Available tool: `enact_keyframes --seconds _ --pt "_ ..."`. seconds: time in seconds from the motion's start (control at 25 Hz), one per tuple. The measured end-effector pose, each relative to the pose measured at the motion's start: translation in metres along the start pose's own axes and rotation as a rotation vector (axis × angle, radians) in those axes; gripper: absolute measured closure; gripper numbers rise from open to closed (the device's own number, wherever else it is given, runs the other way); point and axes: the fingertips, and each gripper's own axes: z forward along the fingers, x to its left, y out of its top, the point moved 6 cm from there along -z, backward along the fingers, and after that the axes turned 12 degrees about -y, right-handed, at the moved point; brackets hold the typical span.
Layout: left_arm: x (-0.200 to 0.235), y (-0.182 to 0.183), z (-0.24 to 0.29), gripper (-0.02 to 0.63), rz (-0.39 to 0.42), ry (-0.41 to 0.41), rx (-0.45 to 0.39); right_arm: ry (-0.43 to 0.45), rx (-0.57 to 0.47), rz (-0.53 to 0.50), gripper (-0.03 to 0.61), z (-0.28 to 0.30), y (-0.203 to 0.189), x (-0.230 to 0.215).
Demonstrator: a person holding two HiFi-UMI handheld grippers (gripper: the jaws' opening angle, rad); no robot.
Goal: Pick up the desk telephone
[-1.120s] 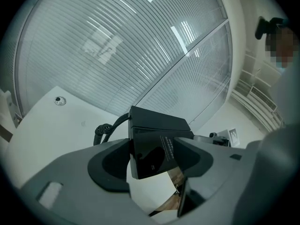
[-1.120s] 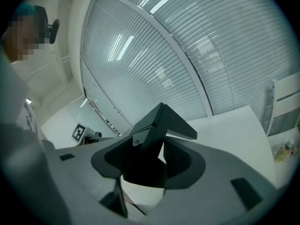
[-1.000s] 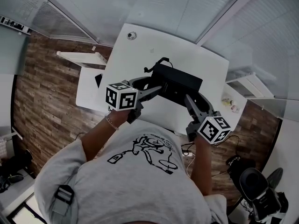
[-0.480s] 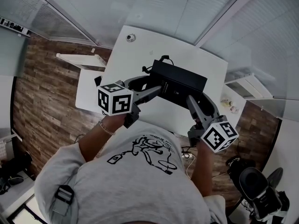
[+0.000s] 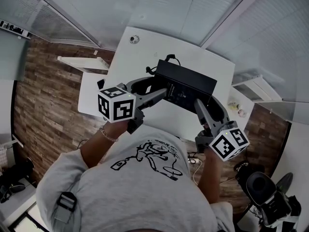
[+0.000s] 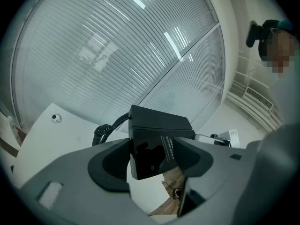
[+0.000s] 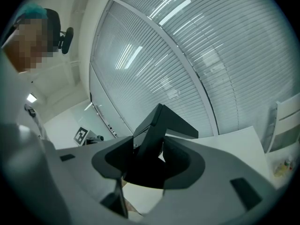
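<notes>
While clamped at both ends, desk telephone (image 5: pixel 186 83): off the table (image 5: pixel 145 47), hanging over its middle, higher above it than a second ago.
Left tongs (image 6: pixel 152 158): closed on the telephone's left end, pads pressing its dark casing; risen with it.
Right tongs (image 7: pixel 150 161): jaws closing, tightening on the telephone's right edge between them; risen likewise.
Coiled cord (image 5: pixel 168 58): trails from the telephone's far side down toward the table.
Change: telephone has gone from near the table top to clearly above it, carried between both tongs.
Meaning: pick-up looks nearly done; what remains is a steady two-sided hold.
</notes>
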Motion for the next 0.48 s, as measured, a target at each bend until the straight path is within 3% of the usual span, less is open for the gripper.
enact_keyframes --seconds 0.48 --pt "-0.0007 0.0015 0.0064 0.334 -0.007 0.000 0.001 -0.003 0.006 -0.005 0.389 -0.0007 0.0051 -0.0041"
